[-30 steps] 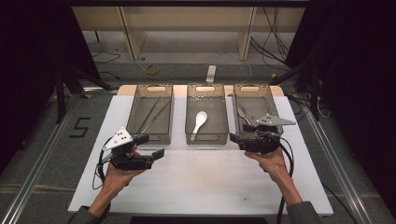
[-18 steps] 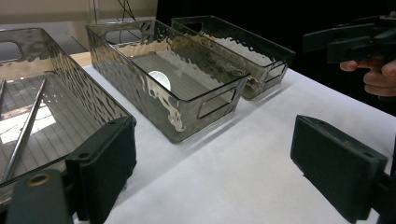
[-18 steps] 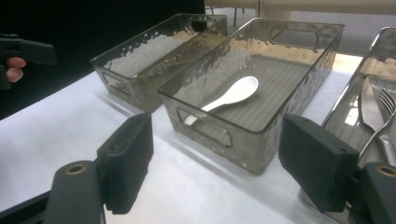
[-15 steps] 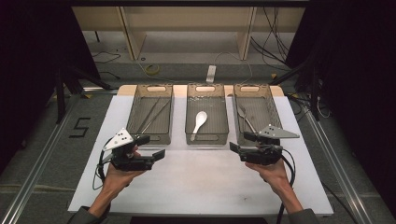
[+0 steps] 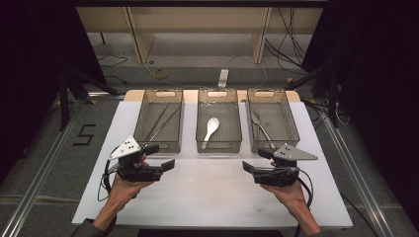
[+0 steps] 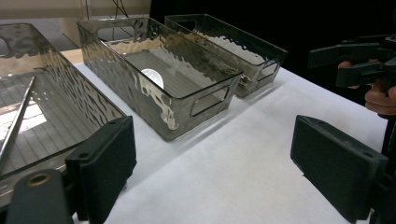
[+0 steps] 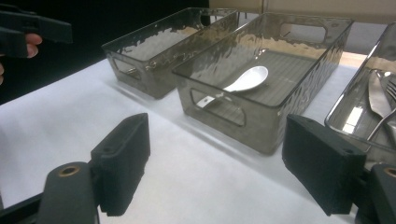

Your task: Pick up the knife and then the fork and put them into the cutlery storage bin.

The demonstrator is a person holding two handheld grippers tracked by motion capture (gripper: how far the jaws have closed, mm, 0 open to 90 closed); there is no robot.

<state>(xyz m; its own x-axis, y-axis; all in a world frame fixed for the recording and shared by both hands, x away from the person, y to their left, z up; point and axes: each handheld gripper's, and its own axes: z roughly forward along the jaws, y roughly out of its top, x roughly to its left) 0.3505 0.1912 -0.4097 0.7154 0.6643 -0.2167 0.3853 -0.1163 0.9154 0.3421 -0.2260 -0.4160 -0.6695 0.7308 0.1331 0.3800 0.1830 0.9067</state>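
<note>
Three clear bins stand in a row at the back of the white table [image 5: 207, 197]. Thin metal sticks [image 5: 160, 122] lie in the left bin [image 5: 140, 118]. A white spoon [image 5: 211, 129] [image 7: 245, 79] rests in the middle bin [image 5: 219, 147]. A fork and another metal piece [image 5: 260, 126] [image 7: 380, 100] are in the right bin [image 5: 292, 118]. My left gripper [image 5: 160, 155] [image 6: 219, 172] hovers open before the left bin. My right gripper [image 5: 254, 160] [image 7: 222, 163] is open before the right bin, pointing left; its jaws have just been opening, with nothing between them.
Bare white tabletop lies between the two grippers and the bins. The right hand's gripper [image 6: 359, 60] shows far off in the left gripper view, and the left one [image 7: 32, 30] in the right gripper view. Cables and a shelf frame [image 5: 257, 34] lie beyond the table.
My right gripper has drawn back from the right bin toward the near side of the table, sinking slightly. The left gripper has stayed put.
</note>
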